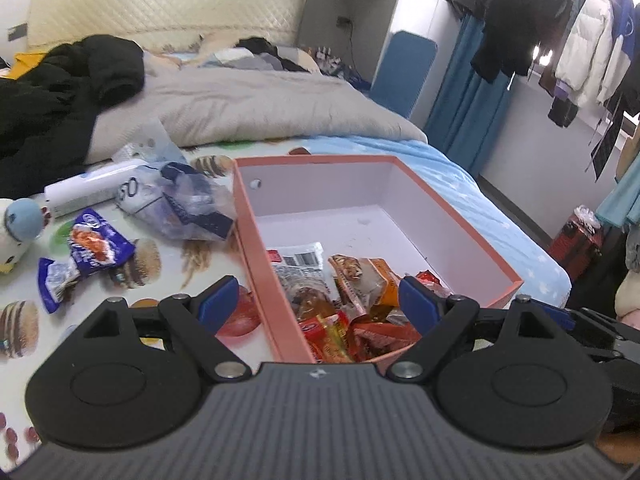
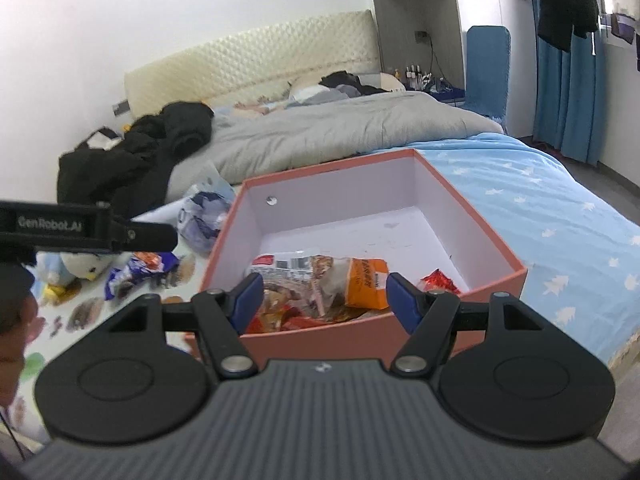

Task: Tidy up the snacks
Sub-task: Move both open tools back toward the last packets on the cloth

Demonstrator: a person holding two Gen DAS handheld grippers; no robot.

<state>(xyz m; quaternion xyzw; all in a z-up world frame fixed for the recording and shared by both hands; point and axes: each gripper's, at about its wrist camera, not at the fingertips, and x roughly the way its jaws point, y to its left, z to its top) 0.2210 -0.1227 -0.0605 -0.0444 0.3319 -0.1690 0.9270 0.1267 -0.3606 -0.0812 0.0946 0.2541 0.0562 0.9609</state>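
A salmon-pink box with a white inside lies on the bed and holds several snack packets at its near end. It also shows in the right wrist view, with the packets inside. My left gripper is open and empty, above the box's near left corner. My right gripper is open and empty, above the box's near wall. Blue snack packets lie loose on the sheet left of the box, also visible in the right wrist view.
A clear plastic bag and a white tube lie left of the box. A plush toy sits at the far left. A grey duvet and black clothes lie behind. The left gripper's body juts in from the left.
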